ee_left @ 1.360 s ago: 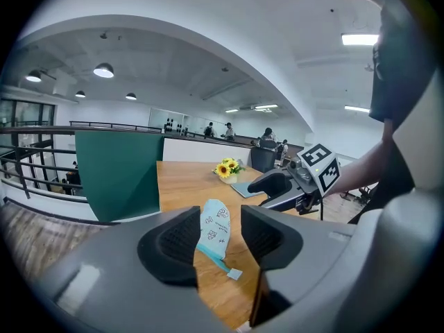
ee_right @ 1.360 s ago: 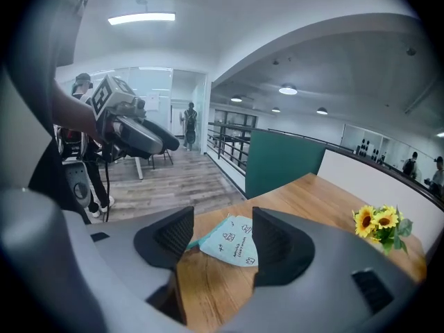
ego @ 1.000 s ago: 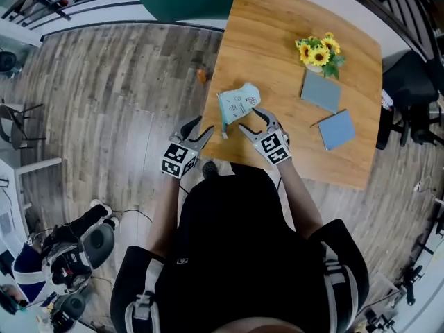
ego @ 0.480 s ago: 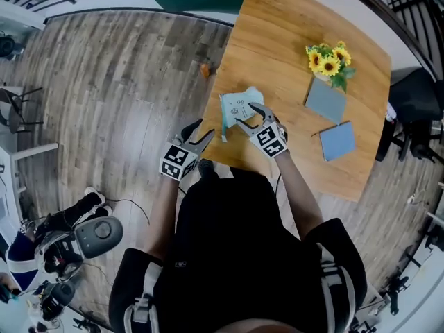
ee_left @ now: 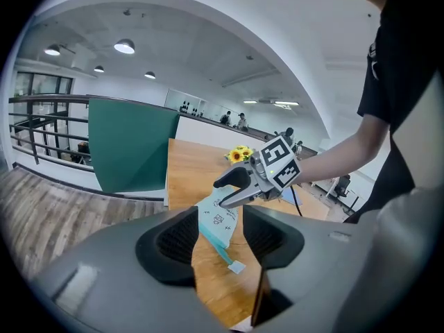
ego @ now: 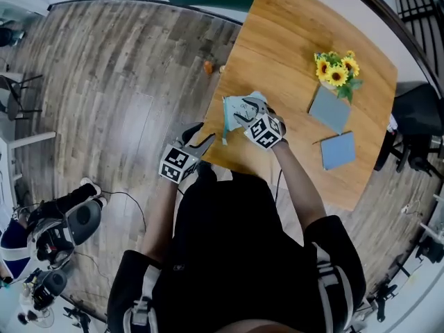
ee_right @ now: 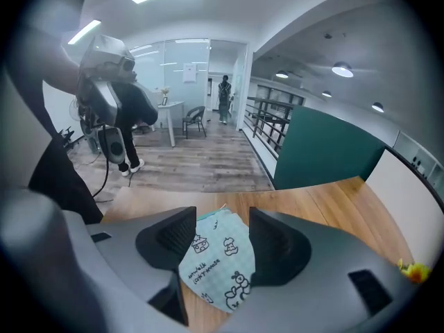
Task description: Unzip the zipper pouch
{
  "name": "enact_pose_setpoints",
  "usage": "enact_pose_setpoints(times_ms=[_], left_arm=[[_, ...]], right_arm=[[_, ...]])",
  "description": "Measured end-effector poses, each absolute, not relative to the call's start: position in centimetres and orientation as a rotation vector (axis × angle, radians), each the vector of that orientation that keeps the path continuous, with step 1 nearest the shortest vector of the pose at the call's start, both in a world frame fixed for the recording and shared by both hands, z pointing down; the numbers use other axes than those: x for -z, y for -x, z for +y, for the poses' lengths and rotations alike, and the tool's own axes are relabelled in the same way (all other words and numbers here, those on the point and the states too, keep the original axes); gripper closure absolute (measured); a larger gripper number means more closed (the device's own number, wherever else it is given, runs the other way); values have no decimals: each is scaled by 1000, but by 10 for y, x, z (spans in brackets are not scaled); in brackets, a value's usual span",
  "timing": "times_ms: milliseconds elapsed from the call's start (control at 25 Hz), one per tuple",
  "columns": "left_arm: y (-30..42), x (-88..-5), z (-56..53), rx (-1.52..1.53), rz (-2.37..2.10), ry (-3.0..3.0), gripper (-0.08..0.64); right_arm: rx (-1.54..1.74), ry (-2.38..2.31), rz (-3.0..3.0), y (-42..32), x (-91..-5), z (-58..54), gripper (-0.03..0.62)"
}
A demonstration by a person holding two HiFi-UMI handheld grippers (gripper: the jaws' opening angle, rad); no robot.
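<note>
Mint-green zipper pouch (ego: 237, 107) on table (ego: 298, 33) by near-left edge, betw. wide, just-closing jaws of R hand-held gripper (ego: 246, 111), zip tail (ego: 224, 137) toward farther, open-jawed L hand-held gripper (ego: 207, 133).

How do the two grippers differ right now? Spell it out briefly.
The right gripper is over the table and straddles the pouch; its jaws have just been closing. The left gripper hangs beside the table's edge, with nothing between its jaws. Both are open.

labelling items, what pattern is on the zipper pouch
Zipper pouch: pale mint, black cartoon doodles; best in right gripper view.
</note>
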State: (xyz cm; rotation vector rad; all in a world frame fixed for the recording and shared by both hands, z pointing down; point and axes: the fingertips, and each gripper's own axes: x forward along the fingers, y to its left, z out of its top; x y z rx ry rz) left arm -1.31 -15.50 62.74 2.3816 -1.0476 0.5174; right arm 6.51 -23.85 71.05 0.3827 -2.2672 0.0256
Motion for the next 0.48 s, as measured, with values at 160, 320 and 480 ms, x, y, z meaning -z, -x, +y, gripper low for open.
enact_pose_setpoints(times_ms=[160, 320, 480], left_arm=[[15, -626, -152, -516, -1060, -2368, 359], [20, -627, -149, -521, -1078, -2360, 364], [20, -631, -145, -524, -1089, -2340, 366]], right_arm=[[26, -313, -2227, -57, -722, -249, 359], [99, -187, -2151, -46, -741, -257, 363], [127, -50, -2068, -44, -763, -258, 376]])
